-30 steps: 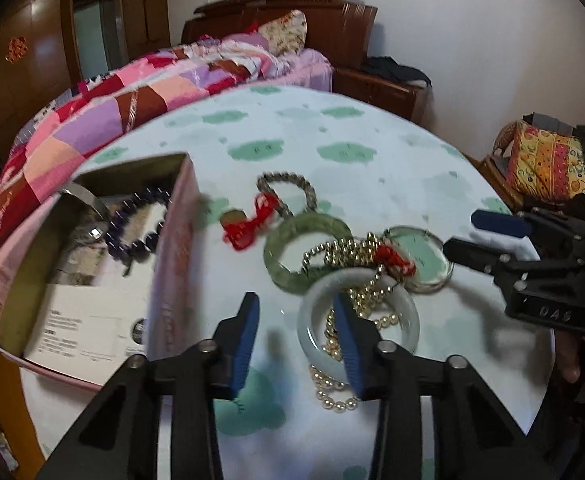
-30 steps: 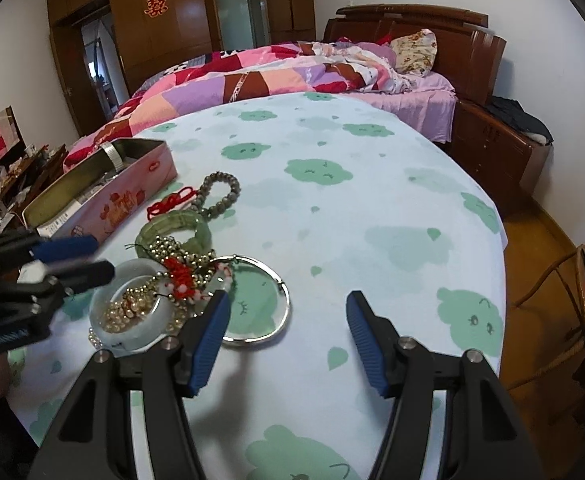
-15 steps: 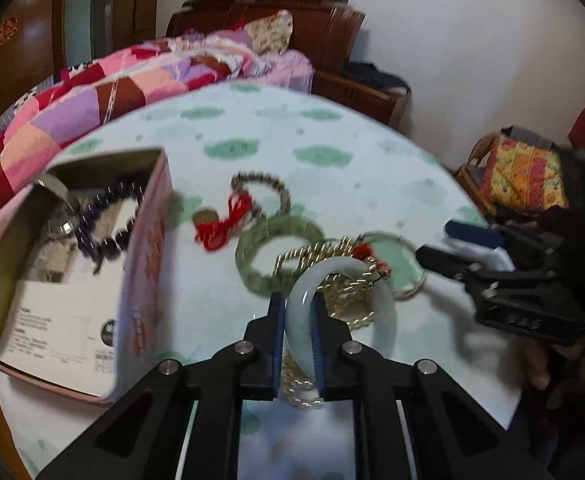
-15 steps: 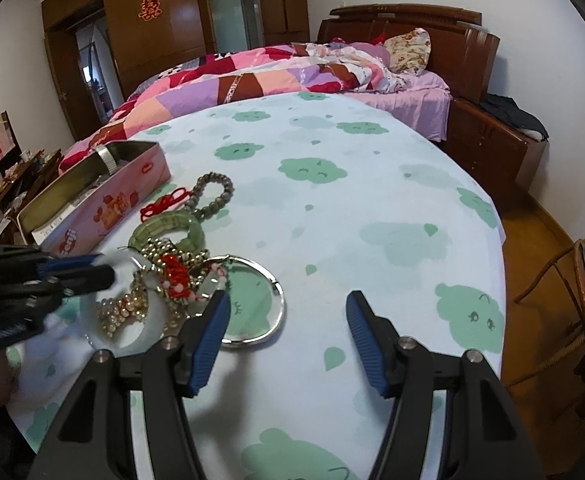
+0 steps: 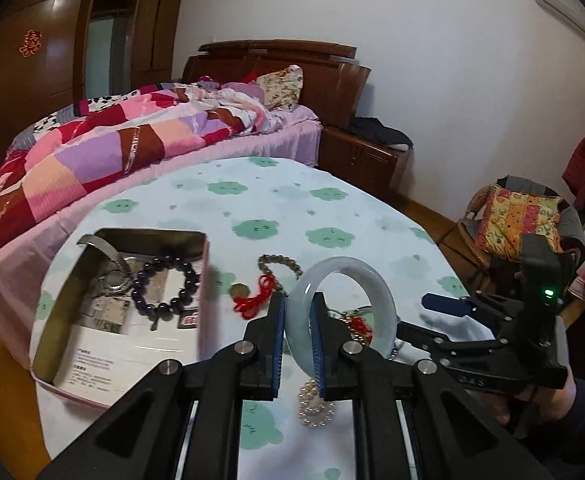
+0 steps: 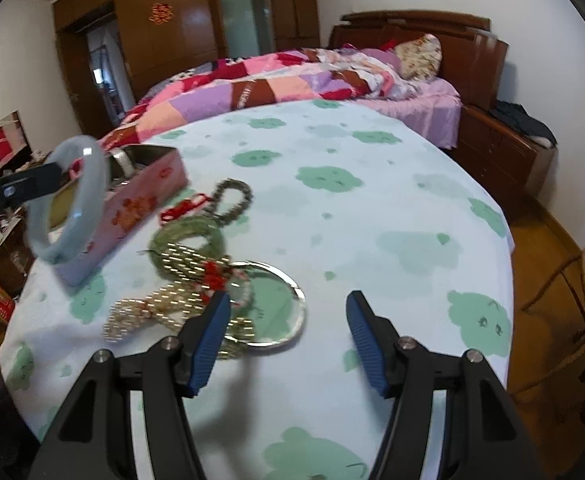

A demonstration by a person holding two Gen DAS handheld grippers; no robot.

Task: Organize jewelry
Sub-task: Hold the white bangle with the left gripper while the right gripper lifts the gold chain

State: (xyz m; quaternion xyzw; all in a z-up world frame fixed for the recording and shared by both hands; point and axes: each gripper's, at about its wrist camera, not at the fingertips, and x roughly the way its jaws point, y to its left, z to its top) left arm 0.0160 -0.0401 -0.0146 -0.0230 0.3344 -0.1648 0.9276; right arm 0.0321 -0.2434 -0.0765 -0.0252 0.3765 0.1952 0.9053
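Left wrist view: the left gripper (image 5: 297, 308) has closed its jaws on the near rim of the pale bangle (image 5: 342, 312); a second ago the jaws stood spread over the bangle as it lay flat on the pile of jewelry; now the bangle stands upright in the pinch, lifted clear of the table (image 5: 276, 200); the pearl string (image 5: 316, 404) it lay around remains on the cloth below. Judgement: the pick is complete, and the next step is to carry the bangle to the open tin box (image 5: 124, 300) on the left, which already holds a dark bead bracelet (image 5: 164, 288) and a metal band (image 5: 104, 248). The right gripper (image 5: 444, 306) hangs at the right edge, held by a hand (image 5: 532, 400).

Right wrist view: the right gripper (image 6: 286, 332) has not shifted; its jaws are spread with nothing between them; below it lie a thin metal hoop (image 6: 272, 304), gold chains (image 6: 180, 268), a green bangle (image 6: 188, 236), a grey bead bracelet (image 6: 234, 200) and a red knot (image 6: 180, 206); the pale bangle (image 6: 68, 200) hangs in the air at the left, in front of the pink wall of the tin box (image 6: 132, 208).

Surface and room: a round table under a white cloth with green cloud prints; behind it a bed (image 6: 292, 80) with a patchwork quilt, a dark wooden headboard and wardrobe (image 6: 164, 32); a chair (image 5: 512, 224) with a bright cushion at the right.
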